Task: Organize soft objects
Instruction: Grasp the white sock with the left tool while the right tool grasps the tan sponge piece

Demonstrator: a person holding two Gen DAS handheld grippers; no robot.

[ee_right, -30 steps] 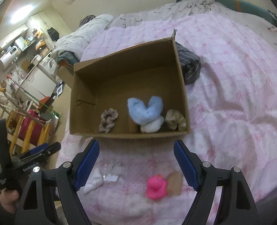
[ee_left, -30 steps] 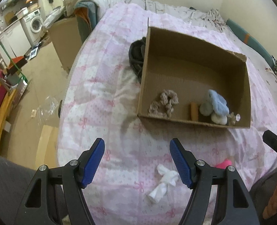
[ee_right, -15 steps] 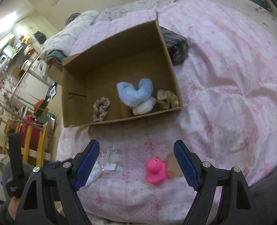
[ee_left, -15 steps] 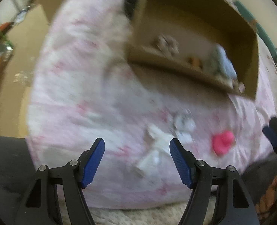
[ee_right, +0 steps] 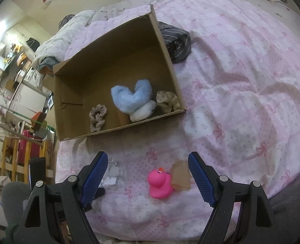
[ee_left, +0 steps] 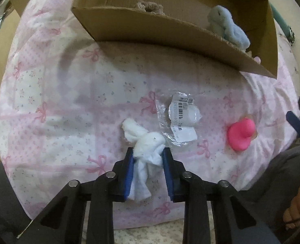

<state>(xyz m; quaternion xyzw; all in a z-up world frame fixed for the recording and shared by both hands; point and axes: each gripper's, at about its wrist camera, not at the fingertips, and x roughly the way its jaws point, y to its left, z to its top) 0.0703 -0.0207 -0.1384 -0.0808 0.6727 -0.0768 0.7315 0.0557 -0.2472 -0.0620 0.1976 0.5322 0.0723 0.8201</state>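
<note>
My left hand-held gripper [ee_left: 147,162] is clamped on the white cloth [ee_left: 145,148], its blue pads pressed against both sides of the bundle, which lies on the pink quilt [ee_left: 68,105] near the bed's front edge. Just right of the cloth sits a clear plastic bag [ee_left: 180,120] with a barcode label, and farther right the pink duck [ee_left: 240,135]. My right hand-held gripper [ee_right: 147,177] is wide open and holds nothing; the duck [ee_right: 160,184] lies on the quilt between its fingers, touching a small brown piece [ee_right: 181,175] on its right. Beyond, the cardboard box [ee_right: 117,61] rests on the quilt. Inside it, along the near wall, are a beige scrunchie [ee_right: 97,118] at left, a blue plush [ee_right: 132,98] over a white one [ee_right: 142,111] in the middle, and a second scrunchie [ee_right: 167,100] in the right corner. A dark striped bundle [ee_right: 176,41] lies against the box's far right side.
</note>
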